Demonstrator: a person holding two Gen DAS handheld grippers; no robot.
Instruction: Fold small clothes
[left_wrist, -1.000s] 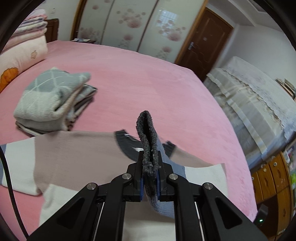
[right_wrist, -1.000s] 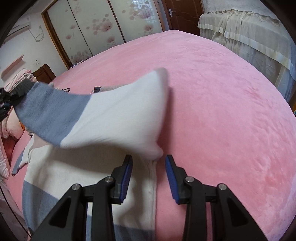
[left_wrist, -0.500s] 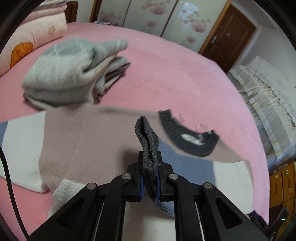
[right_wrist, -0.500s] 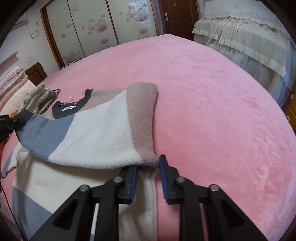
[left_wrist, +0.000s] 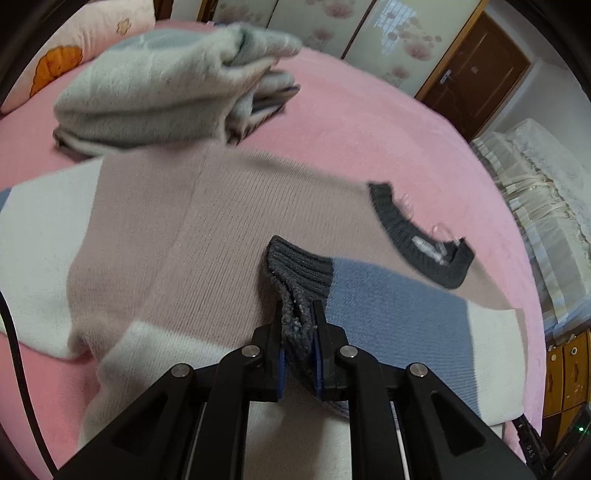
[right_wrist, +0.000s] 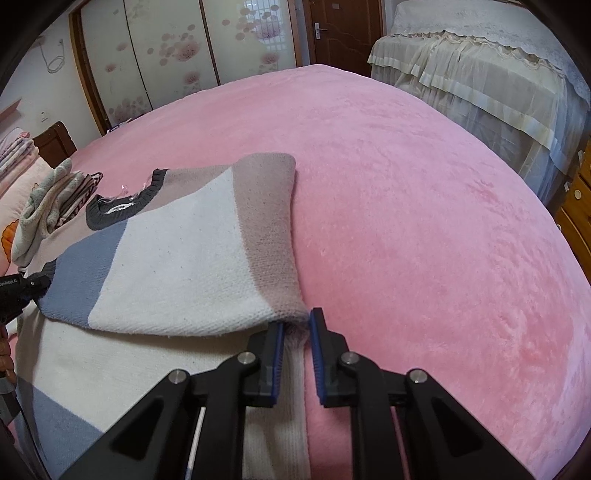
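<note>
One sleeve (right_wrist: 177, 258) crosswise over sweater (left_wrist: 207, 236), cuff (left_wrist: 295, 269) pinched in left gripper (left_wrist: 298, 325); right gripper (right_wrist: 295, 332) closing on sleeve's fold.

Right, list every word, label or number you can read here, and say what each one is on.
"DAS" (doubtful, tiny white letters): on the black cable at the lower right of the left wrist view.
Neck label of the sweater: dark print, too blurred to read.
White print on the body of the left gripper, seen from the right wrist view: too small to read.
No other text shows.
</note>
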